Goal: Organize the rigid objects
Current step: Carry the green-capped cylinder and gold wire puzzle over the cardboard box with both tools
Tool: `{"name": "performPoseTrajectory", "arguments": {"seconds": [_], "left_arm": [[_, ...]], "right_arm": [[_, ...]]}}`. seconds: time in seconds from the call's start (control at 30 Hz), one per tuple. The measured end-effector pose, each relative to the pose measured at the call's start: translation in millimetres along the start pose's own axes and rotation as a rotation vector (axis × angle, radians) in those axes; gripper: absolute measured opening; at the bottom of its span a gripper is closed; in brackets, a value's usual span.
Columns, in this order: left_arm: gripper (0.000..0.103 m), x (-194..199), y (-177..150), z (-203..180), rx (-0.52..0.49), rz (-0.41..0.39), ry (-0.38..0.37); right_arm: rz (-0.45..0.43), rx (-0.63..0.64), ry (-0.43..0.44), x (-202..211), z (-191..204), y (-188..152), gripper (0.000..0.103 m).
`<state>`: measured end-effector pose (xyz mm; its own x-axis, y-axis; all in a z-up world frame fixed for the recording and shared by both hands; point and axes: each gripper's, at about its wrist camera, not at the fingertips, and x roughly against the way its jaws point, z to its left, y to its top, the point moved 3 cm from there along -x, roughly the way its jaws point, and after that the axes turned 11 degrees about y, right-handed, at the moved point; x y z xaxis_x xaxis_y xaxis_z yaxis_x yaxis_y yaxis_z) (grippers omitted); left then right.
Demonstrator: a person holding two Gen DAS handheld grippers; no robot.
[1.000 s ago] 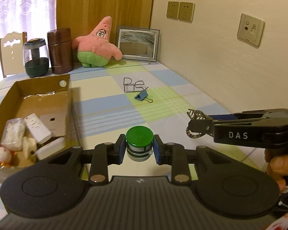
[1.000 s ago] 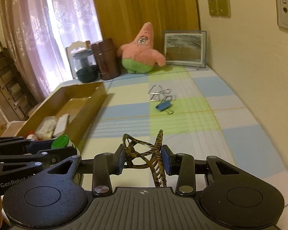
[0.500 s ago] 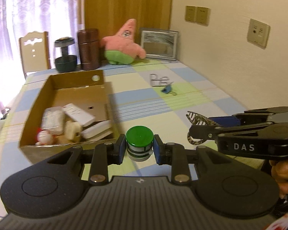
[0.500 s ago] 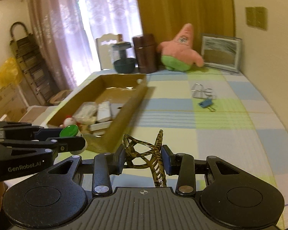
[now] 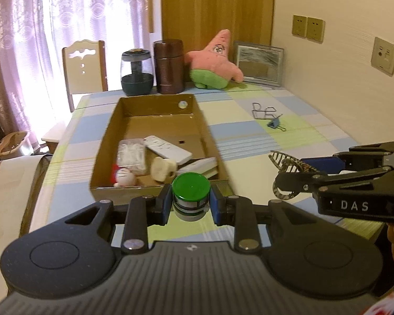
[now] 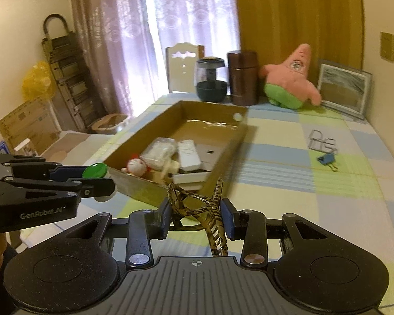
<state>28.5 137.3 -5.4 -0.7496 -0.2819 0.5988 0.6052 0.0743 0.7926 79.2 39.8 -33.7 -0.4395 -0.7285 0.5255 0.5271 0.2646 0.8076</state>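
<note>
My left gripper (image 5: 190,206) is shut on a small jar with a green lid (image 5: 190,187) and holds it above the table, just short of the near wall of a cardboard box (image 5: 157,189). The jar's lid also shows in the right wrist view (image 6: 95,170). My right gripper (image 6: 195,216) is shut on a tortoiseshell hair claw clip (image 6: 205,210), to the right of the box's near corner; the clip also shows in the left wrist view (image 5: 286,165). The box (image 6: 223,141) holds a white remote (image 5: 168,148), a clear packet, a small toy figure and other white items.
A blue binder clip (image 5: 275,124) and wire clips (image 5: 262,110) lie on the checked tablecloth right of the box. At the far edge stand a glass jar (image 5: 137,72), a brown canister (image 5: 169,65), a pink plush star (image 5: 215,60) and a picture frame (image 5: 258,64). A wall runs along the right.
Both grippers have swung left with their loads. The box, once at the far left, now lies straight ahead of the left gripper and just ahead-left of the right one.
</note>
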Motion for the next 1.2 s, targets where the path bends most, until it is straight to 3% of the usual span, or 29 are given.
{"name": "performPoseTrajectory", "arguments": {"seconds": [0.57, 1.2], "left_arm": [[0.025, -21, 15, 30, 0.016, -0.014, 0.022], [0.025, -92, 55, 43, 0.026, -0.019, 0.017]], "right_arm": [[-0.001, 0.042, 0.040, -36, 19, 22, 0.036], [-0.024, 0.046, 0.035, -88, -9, 65, 0.036]]}}
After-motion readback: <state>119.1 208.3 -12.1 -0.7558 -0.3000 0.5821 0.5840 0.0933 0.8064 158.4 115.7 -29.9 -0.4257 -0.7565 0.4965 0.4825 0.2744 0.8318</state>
